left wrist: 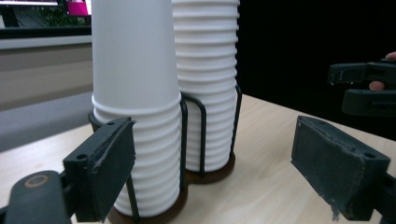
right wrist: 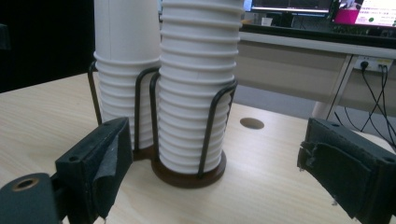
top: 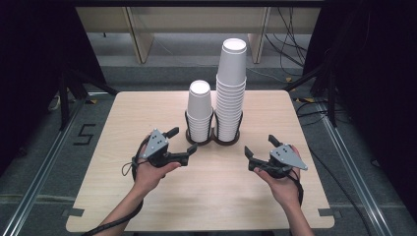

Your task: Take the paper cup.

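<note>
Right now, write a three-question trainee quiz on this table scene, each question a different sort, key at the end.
1. True or false: the left tongs are shut on a cup.
2. Which stack of white paper cups is taller: A) the stack on the person's left, B) the stack on the person's right?
3. Fill in: both stacks stand in a black wire double ____ with round brown bases on the light wooden table.

Key
1. False: they are open and hold nothing, like the right tongs.
2. B.
3. Holder.
</note>
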Available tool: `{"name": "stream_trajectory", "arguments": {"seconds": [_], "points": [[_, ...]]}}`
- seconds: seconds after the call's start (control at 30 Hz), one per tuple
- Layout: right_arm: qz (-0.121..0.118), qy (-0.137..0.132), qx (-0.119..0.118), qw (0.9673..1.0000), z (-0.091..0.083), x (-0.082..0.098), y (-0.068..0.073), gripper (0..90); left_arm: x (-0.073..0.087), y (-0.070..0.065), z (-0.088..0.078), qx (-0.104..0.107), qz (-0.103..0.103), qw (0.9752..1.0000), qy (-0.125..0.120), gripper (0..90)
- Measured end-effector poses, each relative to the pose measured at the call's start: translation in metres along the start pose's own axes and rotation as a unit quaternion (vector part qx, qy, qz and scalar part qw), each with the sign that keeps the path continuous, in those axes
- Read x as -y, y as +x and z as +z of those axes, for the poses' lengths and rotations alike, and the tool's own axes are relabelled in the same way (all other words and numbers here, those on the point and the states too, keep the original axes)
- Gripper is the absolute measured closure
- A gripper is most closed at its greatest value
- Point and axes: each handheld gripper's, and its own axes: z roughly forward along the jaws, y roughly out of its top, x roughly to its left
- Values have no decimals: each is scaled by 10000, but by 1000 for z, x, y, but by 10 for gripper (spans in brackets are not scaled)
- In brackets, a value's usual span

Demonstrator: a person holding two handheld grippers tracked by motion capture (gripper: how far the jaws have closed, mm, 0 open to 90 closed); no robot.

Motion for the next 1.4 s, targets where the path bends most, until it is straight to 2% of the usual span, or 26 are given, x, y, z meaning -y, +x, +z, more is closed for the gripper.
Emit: {"name": "stream_trajectory", "arguments": {"seconds": [0.13, 0.4, 0.43, 0.53, 0.57, 0.63, 0.67, 0.73, 0.77, 0.83, 0.9, 0.93, 1.0, 1.03, 1.07, 1.13, 1.17, 1.3, 1.37, 1.4], "points": [[-11, -51, -42, 10000, 4, -11, -2, 94, -16, 1, 10, -27, 158, 9999, -17, 133], [-4, -15, -50, 10000, 10, -29, -7, 93, -39, 0, 23, 91, 273, 9996, -41, 136], [-9, -108, -60, 9999, 12, -32, -7, 93, -41, -1, 24, 101, 303, 9995, -46, 136], [12, -43, -30, 10000, 13, -39, -8, 93, -52, -2, 32, 135, 339, 9993, -105, 137], [-43, -144, -27, 9999, 15, -43, -9, 93, -55, -3, 34, 142, 364, 9992, -102, 138], [20, -68, -23, 10000, 16, -50, -9, 93, -64, -3, 40, 144, 421, 9990, -72, 139], [-43, -146, -12, 9999, 18, -55, -11, 91, -69, -3, 44, 111, 454, 9989, -51, 137], [12, -153, -38, 9999, 19, -64, -12, 91, -78, -2, 51, 73, 509, 9987, 5, 136], [10, -165, -25, 9999, 22, -75, -15, 91, -81, -3, 53, 68, 513, 9987, 37, 131], [46, -202, -4, 9998, 24, -80, -16, 91, -91, -2, 62, 71, 538, 9985, 124, 130], [43, -171, 4, 9998, 27, -93, -19, 91, -99, -1, 68, 33, 581, 9982, 160, 130], [179, -118, -16, 9998, 31, -106, -20, 91, -104, 0, 73, 31, 589, 9980, 210, 129], [150, -154, -9, 9998, 33, -112, -22, 91, -112, 0, 80, 28, 588, 9979, 269, 129], [186, -160, -24, 9997, 34, -119, -22, 91, -115, 1, 84, 24, 590, 9976, 360, 125], [144, -201, -41, 9997, 40, -134, -25, 91, -121, 2, 93, -32, 608, 9972, 445, 118], [243, -214, -86, 9994, 46, -148, -26, 91, -122, 2, 98, -42, 637, 9967, 499, 121], [243, -214, -86, 9994, 46, -148, -26, 91, -124, 3, 102, -42, 640, 9965, 529, 121], [144, -215, -97, 9996, 59, -177, -28, 91, -130, 5, 115, -72, 592, 9963, 612, 125], [139, -230, -100, 9996, 61, -180, -28, 91, -131, 5, 120, -61, 585, 9959, 688, 126], [210, -157, -145, 9995, 64, -184, -27, 91, -131, 5, 122, -57, 568, 9959, 702, 127]]}}
